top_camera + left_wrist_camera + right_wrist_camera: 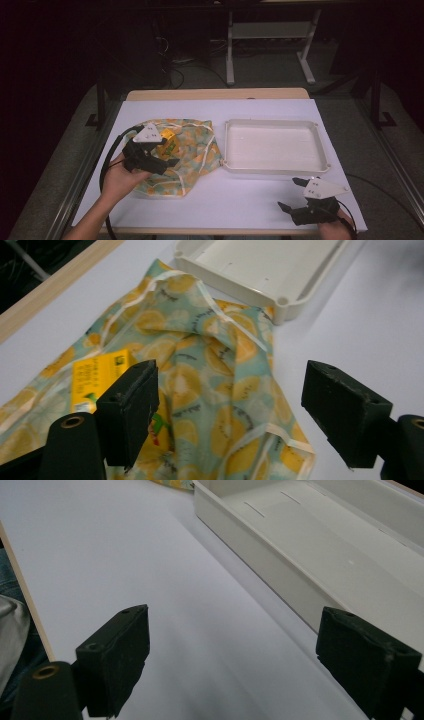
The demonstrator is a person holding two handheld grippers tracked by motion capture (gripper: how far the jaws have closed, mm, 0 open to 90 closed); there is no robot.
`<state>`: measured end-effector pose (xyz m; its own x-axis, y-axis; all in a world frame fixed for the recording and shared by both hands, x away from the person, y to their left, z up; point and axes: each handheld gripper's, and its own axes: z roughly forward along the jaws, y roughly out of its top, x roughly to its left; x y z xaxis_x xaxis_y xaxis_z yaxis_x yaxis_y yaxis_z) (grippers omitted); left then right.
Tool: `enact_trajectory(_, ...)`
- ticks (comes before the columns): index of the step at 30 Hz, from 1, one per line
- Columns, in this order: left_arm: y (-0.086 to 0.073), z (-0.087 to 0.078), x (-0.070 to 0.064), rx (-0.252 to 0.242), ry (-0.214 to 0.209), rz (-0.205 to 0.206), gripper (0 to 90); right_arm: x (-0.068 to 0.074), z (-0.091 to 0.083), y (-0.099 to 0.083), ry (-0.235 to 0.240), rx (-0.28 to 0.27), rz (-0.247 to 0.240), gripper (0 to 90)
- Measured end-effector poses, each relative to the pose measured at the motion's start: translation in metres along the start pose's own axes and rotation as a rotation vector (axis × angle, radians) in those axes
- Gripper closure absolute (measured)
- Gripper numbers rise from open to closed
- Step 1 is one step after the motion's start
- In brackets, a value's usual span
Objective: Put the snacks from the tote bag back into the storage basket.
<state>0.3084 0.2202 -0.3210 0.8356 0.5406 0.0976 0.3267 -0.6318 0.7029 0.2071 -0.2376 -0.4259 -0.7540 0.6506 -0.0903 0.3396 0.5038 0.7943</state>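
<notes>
Left gripper (161,159) poised over the lemon-print cloth (192,150) on the desk's (240,200) left half, fingers spread wide, gripping nothing. Yellow packet (95,375) on the cloth — partly hidden behind one finger, print too small to read. White tray (275,147) just beside the cloth's right edge. Right gripper (292,192) near the front edge — fingers apart, empty.

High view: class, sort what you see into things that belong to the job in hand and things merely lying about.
Belonging to the job:
- left gripper, open over the cloth
- lemon-print cloth
- yellow box lying on the cloth

Lying about:
- white tray, nothing in it
- right gripper, open, resting near the table edge
</notes>
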Motion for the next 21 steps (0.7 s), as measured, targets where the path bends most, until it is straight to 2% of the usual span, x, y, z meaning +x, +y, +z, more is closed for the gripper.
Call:
enact_trajectory(4,0.005,0.003,0.011,0.019,0.006,-0.024,22.4,0.001,0.0,0.0,0.002,0.0,-0.001,13.5)
enact_trajectory(6,0.006,0.005,0.016,0.025,0.019,-0.026,22.4,0.001,0.0,0.0,0.004,0.0,-0.001,13.4)
enact_trajectory(7,0.007,0.007,0.021,0.034,0.028,-0.04,22.5,0.001,0.0,0.0,0.006,-0.001,0.001,13.4)
enact_trajectory(13,0.005,0.011,0.036,0.035,0.067,-0.067,23.3,0.001,0.001,0.0,0.017,0.007,0.0,13.5)
enact_trajectory(17,0.003,0.015,0.044,0.049,0.068,-0.096,23.3,0.001,0.0,0.0,0.016,0.003,0.002,13.4)
enact_trajectory(21,0.002,0.02,0.05,0.08,0.075,-0.107,23.3,0.0,-0.002,0.0,0.015,-0.012,-0.001,13.4)
